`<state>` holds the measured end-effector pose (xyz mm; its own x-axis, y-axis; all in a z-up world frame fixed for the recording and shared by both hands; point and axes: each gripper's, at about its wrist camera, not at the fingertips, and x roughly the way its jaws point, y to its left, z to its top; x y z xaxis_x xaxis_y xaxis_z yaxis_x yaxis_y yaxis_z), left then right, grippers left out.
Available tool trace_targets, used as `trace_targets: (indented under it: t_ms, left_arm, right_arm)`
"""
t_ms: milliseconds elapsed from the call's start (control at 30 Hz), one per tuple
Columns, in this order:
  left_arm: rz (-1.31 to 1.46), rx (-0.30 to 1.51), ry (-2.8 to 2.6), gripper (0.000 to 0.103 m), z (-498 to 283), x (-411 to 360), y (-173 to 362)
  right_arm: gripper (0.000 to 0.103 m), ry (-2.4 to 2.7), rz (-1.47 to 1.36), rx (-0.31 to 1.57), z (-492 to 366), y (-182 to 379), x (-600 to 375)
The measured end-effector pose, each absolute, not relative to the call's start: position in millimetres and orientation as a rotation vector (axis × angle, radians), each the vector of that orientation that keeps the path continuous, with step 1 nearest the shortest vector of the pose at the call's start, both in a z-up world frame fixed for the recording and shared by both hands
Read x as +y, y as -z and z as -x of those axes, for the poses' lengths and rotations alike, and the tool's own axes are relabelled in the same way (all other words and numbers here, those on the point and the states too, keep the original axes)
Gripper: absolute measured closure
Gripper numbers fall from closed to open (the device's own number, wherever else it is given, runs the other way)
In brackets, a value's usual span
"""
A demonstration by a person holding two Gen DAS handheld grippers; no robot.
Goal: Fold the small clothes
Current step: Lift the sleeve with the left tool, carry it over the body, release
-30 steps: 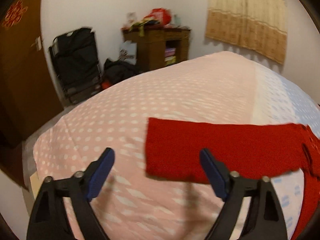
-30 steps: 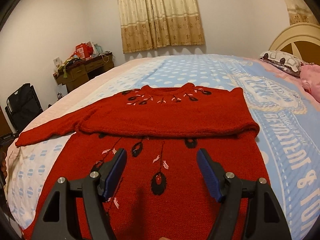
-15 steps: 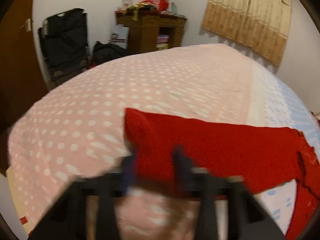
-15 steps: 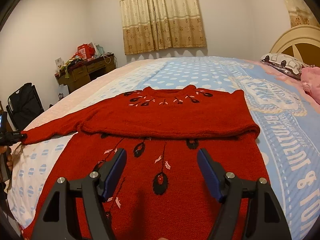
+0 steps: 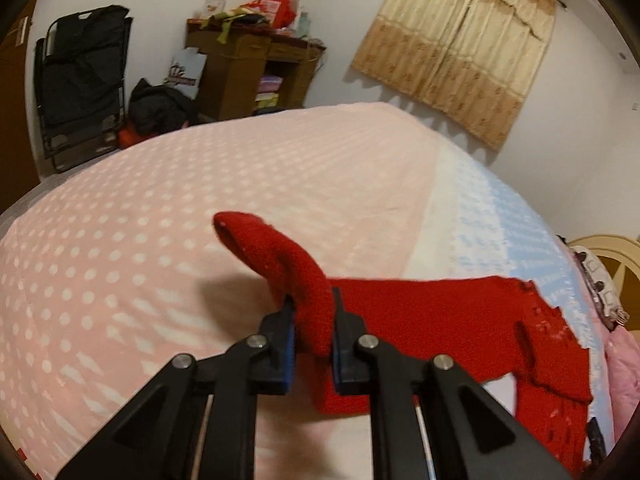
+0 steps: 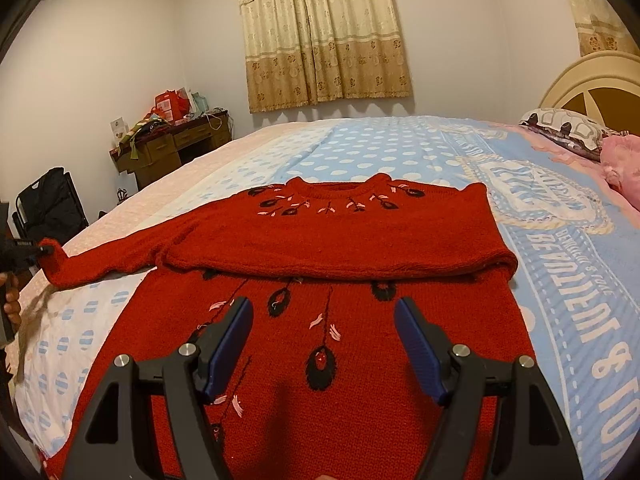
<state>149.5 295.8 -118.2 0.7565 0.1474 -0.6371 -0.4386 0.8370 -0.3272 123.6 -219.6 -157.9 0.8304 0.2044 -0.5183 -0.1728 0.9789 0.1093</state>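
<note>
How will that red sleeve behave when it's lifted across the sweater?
Likely floppy: the sleeve already droops over the left hand-held gripper. Its thick knit probably grips the pads rather than slipping. It may drag the sweater slightly.

The pink polka-dotted quilt (image 5: 120, 248) is lying bare from 9 to 12 o'clock of the left gripper (image 5: 314, 320), giving open passage there. The red knitted sleeve (image 5: 420, 312) is stretching away toward 3 o'clock, blocking a low sweep on that side. Beyond the bed's edge at 11 o'clock, a black folded cot (image 5: 80, 80) and a dark wooden desk (image 5: 248, 68) are standing against the wall. Ahead of the right gripper (image 6: 324, 344), the red knitted sweater with black leaf motifs (image 6: 340, 240) is covering 10 to 2 o'clock, while blue dotted bedding (image 6: 360, 148) beyond 12 is lying open. A patterned pillow (image 6: 568, 128) is sitting at 2 o'clock.
</note>
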Motion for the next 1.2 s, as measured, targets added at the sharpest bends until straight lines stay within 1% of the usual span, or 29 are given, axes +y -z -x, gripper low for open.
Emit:
trace_targets:
  t_ms: [433,667,1200]
  left_arm:
    - [0.448,0.517,-0.094,0.090,-181.2,238.0,54.5]
    - [0.429,0.487,0.019,0.090,-196.3,202.0,28.9]
    - [0.404,0.465,0.218,0.090,-237.7,107.6,-7.1]
  right_arm:
    - [0.029,-0.194,-0.075,0.548,-123.5,157.4,-224.2]
    - [0.029,-0.191,-0.091,0.537,-121.7,155.8,-227.4]
    - [0.029,-0.164,-0.148,0.521,-117.6,151.7,-239.8]
